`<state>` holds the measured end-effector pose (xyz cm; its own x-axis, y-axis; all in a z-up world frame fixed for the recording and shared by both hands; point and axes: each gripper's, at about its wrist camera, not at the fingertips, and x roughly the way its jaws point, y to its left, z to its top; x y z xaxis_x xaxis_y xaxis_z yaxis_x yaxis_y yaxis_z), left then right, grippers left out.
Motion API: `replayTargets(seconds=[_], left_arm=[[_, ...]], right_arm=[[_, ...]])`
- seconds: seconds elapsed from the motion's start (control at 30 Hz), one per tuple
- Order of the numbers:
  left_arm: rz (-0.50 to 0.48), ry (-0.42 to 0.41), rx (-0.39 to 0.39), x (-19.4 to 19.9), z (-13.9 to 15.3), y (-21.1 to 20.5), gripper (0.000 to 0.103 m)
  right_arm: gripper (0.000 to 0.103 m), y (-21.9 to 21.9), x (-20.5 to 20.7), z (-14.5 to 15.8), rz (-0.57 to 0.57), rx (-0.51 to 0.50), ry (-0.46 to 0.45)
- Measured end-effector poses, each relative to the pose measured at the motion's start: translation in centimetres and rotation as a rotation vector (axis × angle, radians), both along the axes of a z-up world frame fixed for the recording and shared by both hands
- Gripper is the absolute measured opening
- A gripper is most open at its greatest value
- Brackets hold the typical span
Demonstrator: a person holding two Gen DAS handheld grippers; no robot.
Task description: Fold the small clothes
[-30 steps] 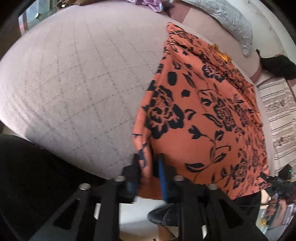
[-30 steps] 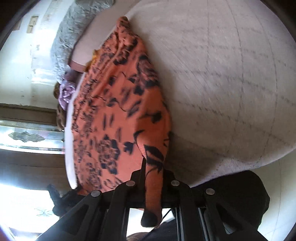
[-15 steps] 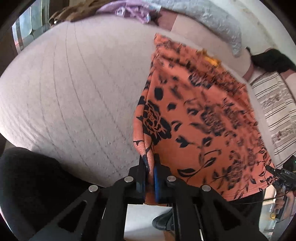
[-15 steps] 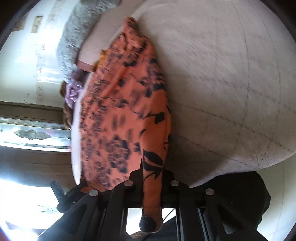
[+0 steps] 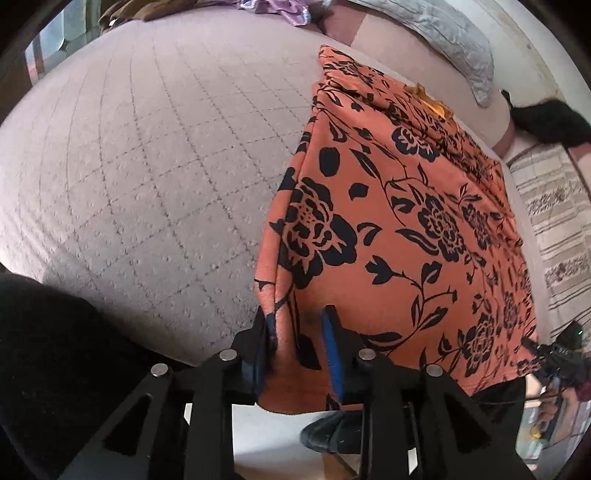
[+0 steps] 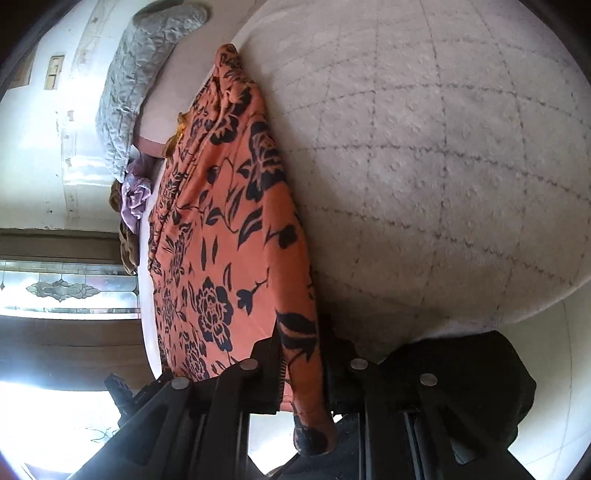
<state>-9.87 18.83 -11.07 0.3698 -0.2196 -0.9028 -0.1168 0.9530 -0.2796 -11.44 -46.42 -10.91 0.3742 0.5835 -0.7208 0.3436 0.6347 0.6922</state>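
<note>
An orange garment with black flowers (image 5: 399, 221) lies spread on a pale quilted bed (image 5: 147, 155). My left gripper (image 5: 295, 332) stands open at the garment's near left corner, with cloth loose between the blue-padded fingers (image 5: 332, 350). In the right wrist view the same garment (image 6: 229, 240) runs away along the bed (image 6: 443, 166). My right gripper (image 6: 301, 354) has its jaws a little apart around the near corner, which hangs down between them; whether it still grips is unclear.
A grey quilted pillow (image 5: 450, 40) and a purple cloth (image 5: 280, 5) lie at the bed's far end. A striped rug (image 5: 557, 229) covers the floor to the right. A dark shoe (image 5: 325, 432) shows below the bed edge. A black garment (image 5: 55, 350) lies near left.
My left gripper was shut on the garment's corner half a second ago and has now opened. The right gripper's jaws have widened slightly around their corner.
</note>
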Motion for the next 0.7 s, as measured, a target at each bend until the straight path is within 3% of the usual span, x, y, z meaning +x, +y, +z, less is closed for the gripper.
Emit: replayTargets(seconds=[0.03,0.07,0.17,0.23,0.3,0.4,0.5,0.7], left_arm=[[-0.007,-0.001,0.02,0.0,0.2,-0.2,0.009],[-0.012,-0.004,0.018,0.0,0.4,-0.2,0.006],[0.021,-0.088,-0.046,-0.2,3.5,0.3,0.005],[0.027,-0.129,-0.054,-0.3,4.8,0.4,0.006],[0.026,-0.102,-0.049,0.1,4.0,0.5,0.006],[0.051,0.043,-0.042,0.7,0.0,0.6,0.006],[0.072,0.042,-0.083,0.7,0.0,1.0,0.006],[0.04,0.041,-0.048,1.5,-0.4,0.5,0.009]], right_arm=[[0.018,0.1,0.1,0.1,0.012,-0.013,0.0],[0.015,0.4,0.2,0.2,0.024,-0.026,-0.004],[0.009,0.7,0.4,1.3,0.021,0.04,-0.038],[0.009,0.7,0.5,3.6,0.016,0.063,-0.116],[0.009,0.6,0.8,4.9,0.017,0.057,-0.156],[0.009,0.2,1.2,1.9,0.012,0.045,-0.065],[0.01,0.0,0.6,-1.0,-0.016,0.085,0.002],[0.011,-0.4,0.8,-1.0,0.003,0.097,0.0]])
